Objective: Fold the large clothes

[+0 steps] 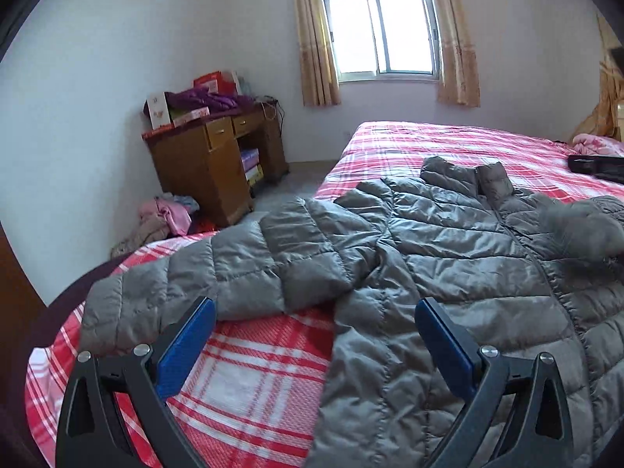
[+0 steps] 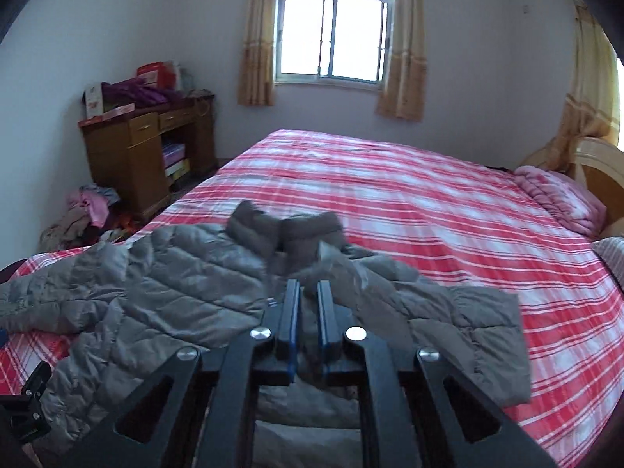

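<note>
A grey quilted puffer jacket (image 1: 448,249) lies face up on the red plaid bed (image 1: 249,382), collar toward the window. My left gripper (image 1: 315,304) is open, its blue pads (image 1: 187,351) spread wide above the gap between the outstretched left sleeve (image 1: 167,284) and the jacket's body, nothing between them. In the right wrist view my right gripper (image 2: 308,286) is shut on grey fabric of the jacket's right sleeve (image 2: 339,265), which is held up over the jacket's front (image 2: 175,273). That sleeve shows as a blurred grey lump (image 1: 577,230) in the left wrist view.
A wooden desk (image 2: 128,156) piled with boxes and purple clothing stands at the left wall, with a heap of clothes (image 2: 85,210) on the floor beside it. A pink quilt (image 2: 561,195) lies at the headboard. A black object (image 1: 596,165) shows at the right edge.
</note>
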